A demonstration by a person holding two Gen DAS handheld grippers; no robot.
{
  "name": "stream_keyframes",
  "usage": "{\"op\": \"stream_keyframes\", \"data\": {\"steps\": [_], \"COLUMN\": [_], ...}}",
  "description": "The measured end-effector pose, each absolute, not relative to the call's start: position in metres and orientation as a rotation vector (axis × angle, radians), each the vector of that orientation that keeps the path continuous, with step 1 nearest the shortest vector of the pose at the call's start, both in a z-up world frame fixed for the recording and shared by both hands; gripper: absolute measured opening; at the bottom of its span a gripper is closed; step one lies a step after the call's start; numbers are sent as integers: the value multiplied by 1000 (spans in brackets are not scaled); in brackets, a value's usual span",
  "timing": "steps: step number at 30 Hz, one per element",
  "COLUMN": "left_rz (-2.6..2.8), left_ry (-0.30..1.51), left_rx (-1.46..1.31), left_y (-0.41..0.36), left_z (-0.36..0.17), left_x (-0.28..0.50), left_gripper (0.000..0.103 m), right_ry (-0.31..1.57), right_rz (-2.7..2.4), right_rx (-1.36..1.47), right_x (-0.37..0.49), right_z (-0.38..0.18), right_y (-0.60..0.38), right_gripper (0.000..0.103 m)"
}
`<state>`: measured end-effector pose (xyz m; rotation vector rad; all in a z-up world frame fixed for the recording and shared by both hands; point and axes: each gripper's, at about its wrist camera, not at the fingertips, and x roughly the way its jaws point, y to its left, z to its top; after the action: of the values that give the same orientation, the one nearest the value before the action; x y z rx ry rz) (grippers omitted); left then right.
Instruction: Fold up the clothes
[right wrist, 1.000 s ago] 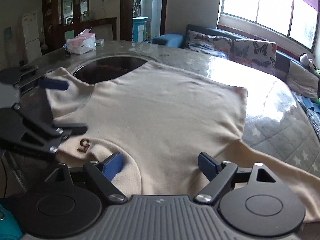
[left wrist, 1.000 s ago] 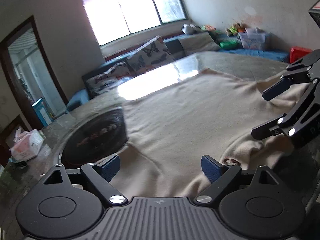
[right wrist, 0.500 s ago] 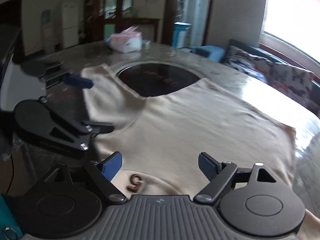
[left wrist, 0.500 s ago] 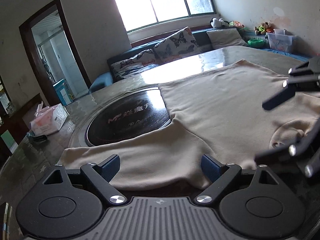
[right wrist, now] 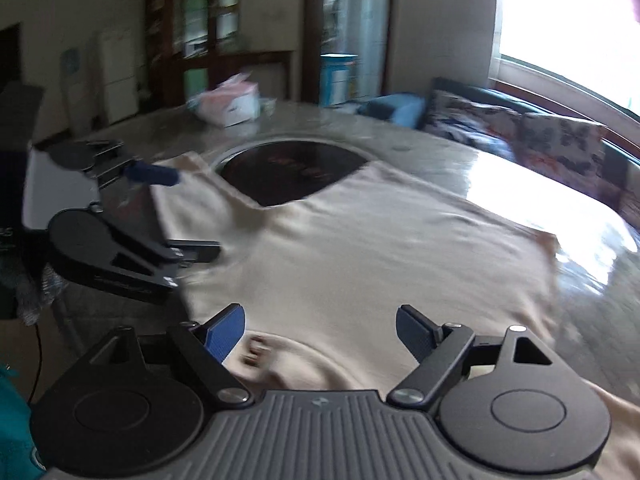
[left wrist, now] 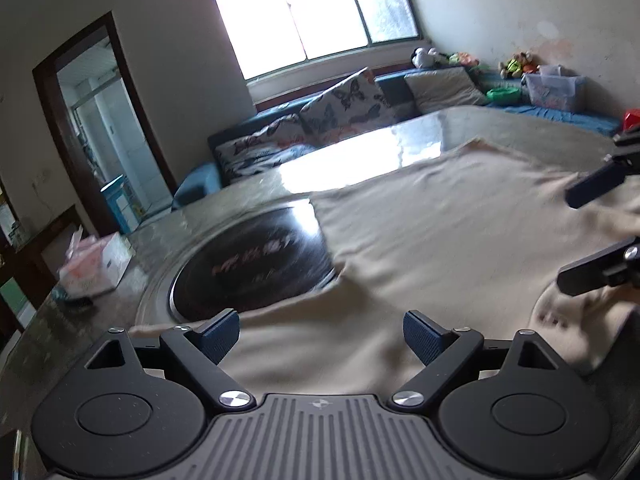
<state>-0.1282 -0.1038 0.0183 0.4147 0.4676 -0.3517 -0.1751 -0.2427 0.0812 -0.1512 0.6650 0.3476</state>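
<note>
Left wrist view, left to right. Tissue box (left wrist: 94, 266) at mid-left on the counter (left wrist: 168, 236), well apart from the garment. Dark round inset (left wrist: 256, 264) in the counter at centre-left, right part covered by cloth. Beige sweater (left wrist: 432, 240) spread flat over centre and right of frame, one sleeve running along the lower edge toward lower left, just ahead of left gripper (left wrist: 321, 336). Jaws wide, nothing between them, cloth lying below the gap. Right gripper (left wrist: 592, 236) at the right edge, jaws also apart, hovering over the collar area.

Right wrist view, left to right. Left gripper (right wrist: 176, 216) at mid-left, over the sleeve and shoulder part, jaws open. Tissue box (right wrist: 230, 104) in upper centre-left. Inset (right wrist: 292, 172) at upper centre. Sweater (right wrist: 360, 248) filling centre, hem corner toward the right, brown logo near the neckline at lower centre. Right gripper (right wrist: 320, 330) at bottom, jaws wide, empty, above the neckline. Frame blurred.

Handling, judged: soft, light knit, limp, no stiffness; likely to sag and drag when lifted, likely to slide easily on the glossy counter. Not fragile. Best taken by pinching an edge or seam: sleeve cuff or shoulder seam for the left, neckline or other shoulder for the right. Single-layer pinch needed. Flat, unfolded spread fitted a garment laid out for folding; stage otherwise not settled.
</note>
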Motion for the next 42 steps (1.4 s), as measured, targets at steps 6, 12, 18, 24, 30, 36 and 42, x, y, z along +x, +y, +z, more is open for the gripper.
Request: {"op": "stream_keyframes", "data": {"steps": [6, 12, 18, 24, 30, 36, 42], "left_rz": [-447, -534, -616, -659, -679, -705, -714], "left_ry": [417, 423, 462, 503, 527, 533, 532], "left_rx": [415, 431, 445, 431, 432, 451, 455], "left_y": [-140, -181, -214, -231, -240, -246, -246], "left_z": [31, 27, 17, 13, 10, 3, 3], "left_x": [-127, -125, -134, -138, -142, -146, -149], "left_gripper": [91, 91, 91, 91, 91, 91, 92], "right_ry": [691, 687, 686, 670, 679, 711, 710], "right_rz": [148, -85, -276, -384, -400, -413, -411], "right_rx": [-24, 86, 184, 256, 248, 185, 152], "right_x": [-191, -205, -215, -228, -227, -215, -197], "right_z": [82, 74, 59, 50, 47, 46, 44], "right_y": [-305, -369, -421, -456, -470, -471, -487], "right_gripper": [84, 84, 84, 84, 84, 85, 86]}}
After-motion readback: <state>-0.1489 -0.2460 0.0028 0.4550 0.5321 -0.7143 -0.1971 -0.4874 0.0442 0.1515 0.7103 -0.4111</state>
